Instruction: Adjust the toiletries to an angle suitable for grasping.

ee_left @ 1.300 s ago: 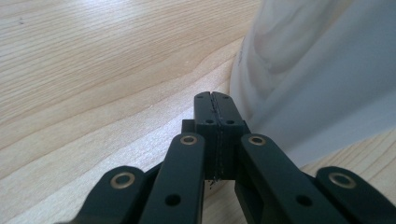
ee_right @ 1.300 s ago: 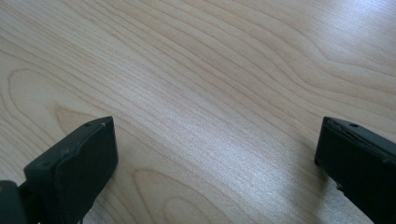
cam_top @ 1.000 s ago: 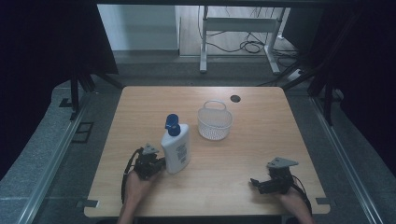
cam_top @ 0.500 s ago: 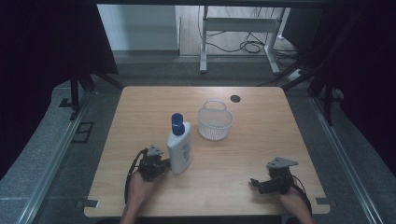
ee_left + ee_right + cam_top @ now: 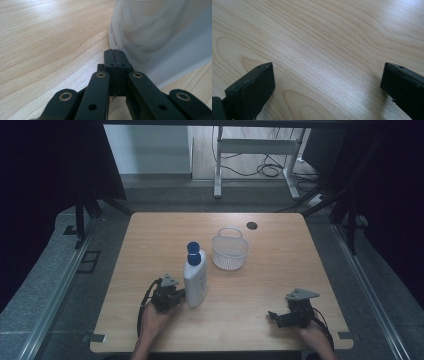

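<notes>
A white bottle [image 5: 195, 282] with a blue cap [image 5: 193, 251] stands upright on the wooden table [image 5: 280, 270], left of centre near the front. My left gripper [image 5: 180, 295] lies low on the table just left of the bottle's base, jaws shut with nothing between them. In the left gripper view its closed tips [image 5: 115, 52] sit right beside the white bottle wall [image 5: 162, 37]; I cannot tell whether they touch it. My right gripper [image 5: 273, 316] rests at the front right, pointing left, open. In the right gripper view its jaws [image 5: 327, 75] stand wide over bare wood.
A white mesh basket [image 5: 230, 253] with a handle stands behind and to the right of the bottle. A dark round cable hole [image 5: 251, 225] sits near the table's far edge. Metal rails run along both sides of the table.
The left gripper and the bottle have both shifted slightly to the right. The right gripper has stayed put.
</notes>
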`<state>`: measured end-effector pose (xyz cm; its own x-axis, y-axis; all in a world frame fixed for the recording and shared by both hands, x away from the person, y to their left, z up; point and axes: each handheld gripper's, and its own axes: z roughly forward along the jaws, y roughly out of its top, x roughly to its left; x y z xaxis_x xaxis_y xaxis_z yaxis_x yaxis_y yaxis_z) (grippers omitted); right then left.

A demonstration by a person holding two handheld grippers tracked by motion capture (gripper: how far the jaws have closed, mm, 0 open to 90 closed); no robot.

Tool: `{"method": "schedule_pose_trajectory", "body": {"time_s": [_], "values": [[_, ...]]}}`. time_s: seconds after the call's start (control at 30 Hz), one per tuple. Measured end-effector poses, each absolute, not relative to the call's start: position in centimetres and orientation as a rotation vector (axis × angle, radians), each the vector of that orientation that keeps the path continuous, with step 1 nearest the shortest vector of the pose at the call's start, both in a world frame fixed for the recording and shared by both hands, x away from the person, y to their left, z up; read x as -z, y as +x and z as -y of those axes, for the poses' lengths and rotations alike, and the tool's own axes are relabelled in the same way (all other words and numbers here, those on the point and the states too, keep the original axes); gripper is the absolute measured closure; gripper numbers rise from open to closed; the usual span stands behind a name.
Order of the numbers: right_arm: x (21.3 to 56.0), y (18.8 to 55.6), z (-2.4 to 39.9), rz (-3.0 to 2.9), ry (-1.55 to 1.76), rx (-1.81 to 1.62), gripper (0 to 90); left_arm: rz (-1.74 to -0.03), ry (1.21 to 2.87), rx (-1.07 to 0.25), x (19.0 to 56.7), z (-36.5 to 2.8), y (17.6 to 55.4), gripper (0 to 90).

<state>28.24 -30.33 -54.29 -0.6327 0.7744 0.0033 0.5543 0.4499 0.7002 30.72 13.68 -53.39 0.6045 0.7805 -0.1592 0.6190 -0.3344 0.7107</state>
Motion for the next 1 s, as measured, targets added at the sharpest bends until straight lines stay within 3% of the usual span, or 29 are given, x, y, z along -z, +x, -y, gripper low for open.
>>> {"method": "schedule_pose_trajectory", "body": {"time_s": [1.0], "values": [[54.3, 28.2, 30.3, -2.388, 1.134, -0.977, 0.0, -1.014, 2.092, -0.246, 53.5, -10.1, 31.1, 89.1]]}}
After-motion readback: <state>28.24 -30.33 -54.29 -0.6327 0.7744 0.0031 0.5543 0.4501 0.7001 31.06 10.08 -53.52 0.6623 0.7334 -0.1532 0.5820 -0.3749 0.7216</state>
